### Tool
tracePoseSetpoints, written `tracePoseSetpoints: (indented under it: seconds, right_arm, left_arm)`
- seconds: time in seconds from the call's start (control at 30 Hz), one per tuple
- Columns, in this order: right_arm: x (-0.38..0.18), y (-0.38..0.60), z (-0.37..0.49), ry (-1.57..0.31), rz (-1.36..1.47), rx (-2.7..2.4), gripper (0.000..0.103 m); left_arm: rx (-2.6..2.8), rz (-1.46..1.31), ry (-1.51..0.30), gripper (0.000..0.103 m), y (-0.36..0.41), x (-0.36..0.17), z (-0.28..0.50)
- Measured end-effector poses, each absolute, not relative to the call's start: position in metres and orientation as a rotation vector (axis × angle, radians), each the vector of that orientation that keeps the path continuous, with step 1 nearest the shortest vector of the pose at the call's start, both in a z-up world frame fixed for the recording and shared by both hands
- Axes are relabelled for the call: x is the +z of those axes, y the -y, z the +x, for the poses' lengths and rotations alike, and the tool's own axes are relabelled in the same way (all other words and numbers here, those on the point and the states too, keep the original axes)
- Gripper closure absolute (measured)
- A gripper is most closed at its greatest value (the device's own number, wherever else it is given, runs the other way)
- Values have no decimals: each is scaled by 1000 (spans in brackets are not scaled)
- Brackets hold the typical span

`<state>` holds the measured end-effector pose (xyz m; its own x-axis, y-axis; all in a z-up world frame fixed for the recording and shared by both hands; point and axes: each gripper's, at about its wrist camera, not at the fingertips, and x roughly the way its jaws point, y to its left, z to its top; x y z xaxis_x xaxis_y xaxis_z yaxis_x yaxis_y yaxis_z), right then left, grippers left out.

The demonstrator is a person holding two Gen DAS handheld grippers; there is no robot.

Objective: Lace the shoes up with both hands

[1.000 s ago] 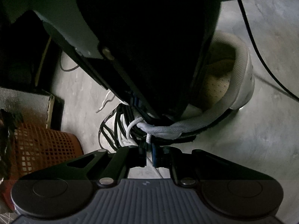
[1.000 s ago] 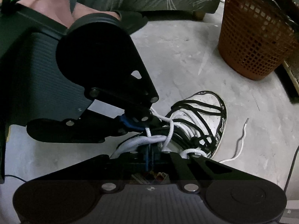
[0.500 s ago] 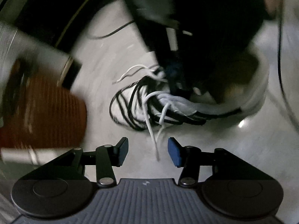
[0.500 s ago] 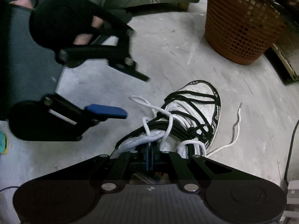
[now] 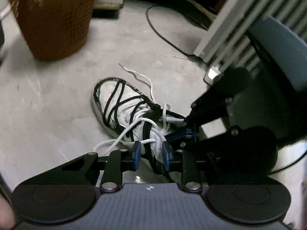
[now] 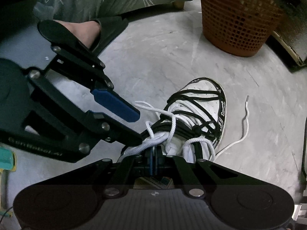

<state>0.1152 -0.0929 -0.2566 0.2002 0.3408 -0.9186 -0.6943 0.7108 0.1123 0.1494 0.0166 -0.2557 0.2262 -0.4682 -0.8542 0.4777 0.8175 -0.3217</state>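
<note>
A: Left wrist view, item one?
B: White sneaker (image 5: 122,107) with black cord wrapping, standing on the grey concrete floor (image 5: 48,105), toe pointing away. White lace (image 5: 134,126) in loose loops over the tongue; one free end trails on the floor beyond the toe.
A: Left gripper (image 5: 150,154)?
B: Over the sneaker's collar, blue pads apart and closing. A white strand and black cord run between them; the pads do not press on either.
A: Other entries?
B: Orange mesh basket (image 5: 53,19) upper left, black cable (image 5: 165,36) on the floor.
A: Right wrist view?
B: Right gripper (image 6: 153,161) clenched, pads together at the sneaker's (image 6: 203,103) collar on a bunched flat white lace (image 6: 147,143). Left gripper (image 6: 138,126) comes in from the left, fingers spread either side of the rope-like lace loops. Basket (image 6: 236,23) upper right, a person's bare foot (image 6: 80,30) in a dark sandal behind.
</note>
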Motion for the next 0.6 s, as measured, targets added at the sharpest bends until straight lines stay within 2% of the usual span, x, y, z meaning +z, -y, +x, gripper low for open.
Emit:
tracePoseSetpoints:
  seconds: [0.13, 0.33, 0.47, 0.53, 0.6]
  right_arm:
    - [-260, 92, 117, -1154, -360, 752, 100]
    - [-262, 92, 118, -1150, -365, 754, 100]
    - [-261, 88, 114, -1135, -422, 768, 100]
    - [-261, 88, 114, -1133, -418, 767, 100]
    - [-261, 88, 113, -1132, -422, 764, 100]
  left_arm:
    - [-656, -194, -1193, 78, -32, -258, 160]
    - [-630, -200, -1258, 78, -29, -268, 162]
    - [-556, -348, -1333, 78, -37, -280, 170]
    - [-531, -416, -1375, 74, -41, -286, 174]
    - [-510, -483, -1416, 76, -47, -292, 177]
